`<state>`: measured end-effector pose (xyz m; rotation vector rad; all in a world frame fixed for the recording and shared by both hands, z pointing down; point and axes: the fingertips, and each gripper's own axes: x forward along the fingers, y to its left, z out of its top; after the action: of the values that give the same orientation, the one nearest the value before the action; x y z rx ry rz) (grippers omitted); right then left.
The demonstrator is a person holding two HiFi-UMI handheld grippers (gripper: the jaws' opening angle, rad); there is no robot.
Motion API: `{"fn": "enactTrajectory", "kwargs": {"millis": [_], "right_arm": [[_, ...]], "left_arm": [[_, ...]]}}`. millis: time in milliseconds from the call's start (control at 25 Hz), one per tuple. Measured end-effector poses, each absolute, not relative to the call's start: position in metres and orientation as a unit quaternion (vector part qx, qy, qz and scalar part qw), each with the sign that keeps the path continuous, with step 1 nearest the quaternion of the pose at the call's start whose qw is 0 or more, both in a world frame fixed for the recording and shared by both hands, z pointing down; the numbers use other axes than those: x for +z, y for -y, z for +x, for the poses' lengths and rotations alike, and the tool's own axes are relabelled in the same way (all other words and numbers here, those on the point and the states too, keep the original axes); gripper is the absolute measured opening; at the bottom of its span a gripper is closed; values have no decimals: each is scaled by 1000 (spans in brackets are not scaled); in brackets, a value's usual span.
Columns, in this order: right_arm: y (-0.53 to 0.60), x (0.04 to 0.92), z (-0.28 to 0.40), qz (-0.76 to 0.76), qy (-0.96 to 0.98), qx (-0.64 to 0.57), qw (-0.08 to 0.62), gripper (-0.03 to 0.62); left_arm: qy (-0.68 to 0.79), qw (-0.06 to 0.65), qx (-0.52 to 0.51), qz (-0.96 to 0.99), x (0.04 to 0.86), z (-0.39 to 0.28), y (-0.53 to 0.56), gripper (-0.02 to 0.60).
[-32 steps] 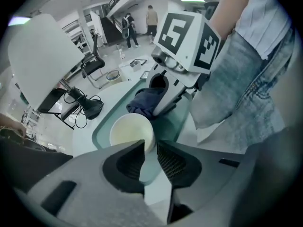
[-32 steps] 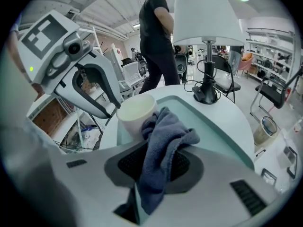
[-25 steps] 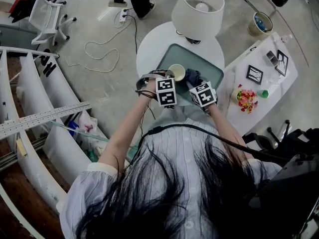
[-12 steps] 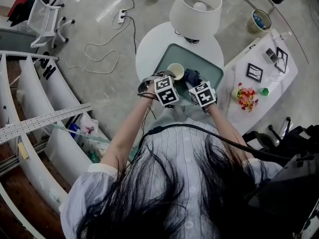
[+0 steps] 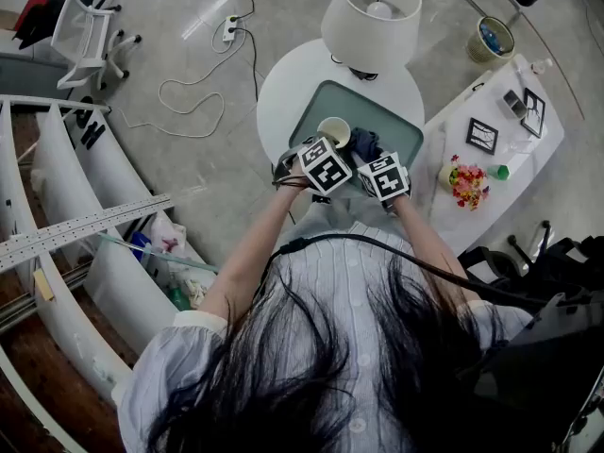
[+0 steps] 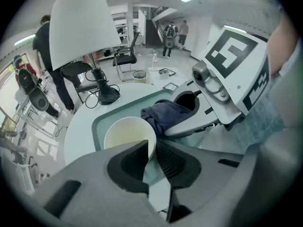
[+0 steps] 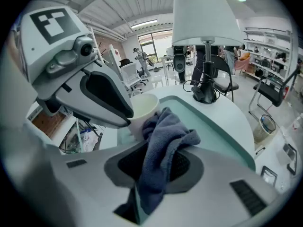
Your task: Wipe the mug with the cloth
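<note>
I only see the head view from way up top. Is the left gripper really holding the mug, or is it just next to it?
Observer: Holding it. In the left gripper view, the left gripper is shut on the mug at its rim, one jaw inside and one outside.
Operator: What's the other one got?
Observer: The right gripper is shut on a blue-grey cloth, bunched up between its jaws.
Operator: Is the cloth touching the mug?
Observer: It looks so. The right gripper view shows its folds against the mug's outer side, below the rim.
</note>
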<state>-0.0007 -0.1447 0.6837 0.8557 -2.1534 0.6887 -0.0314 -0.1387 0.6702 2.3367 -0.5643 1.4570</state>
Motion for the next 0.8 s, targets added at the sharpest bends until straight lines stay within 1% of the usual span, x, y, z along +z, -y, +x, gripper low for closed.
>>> {"fn": "enactTrajectory", "kwargs": {"millis": [160,400,480,640,720,800], "right_arm": [[142,683,-2,330,834,264,354,94],[138,682,-3,327,835,264,355,94],[138,681,-3,328,835,267,353,94],[139,683,-1,327,835,270,351,94],[138,682,-2,329,834,271,350,94],[137,681,-4,330,834,272,349,94]], "left_arm": [[249,216,485,810,669,-27,145,64],[306,325,416,792,664,-20,154,64],[324,345,396,787,667,-20,161,64],[329,355,380,788,652,-20,165,65],[307,335,385,803,645,-19,162,66],[282,298,396,822,638,-22,157,66]]}}
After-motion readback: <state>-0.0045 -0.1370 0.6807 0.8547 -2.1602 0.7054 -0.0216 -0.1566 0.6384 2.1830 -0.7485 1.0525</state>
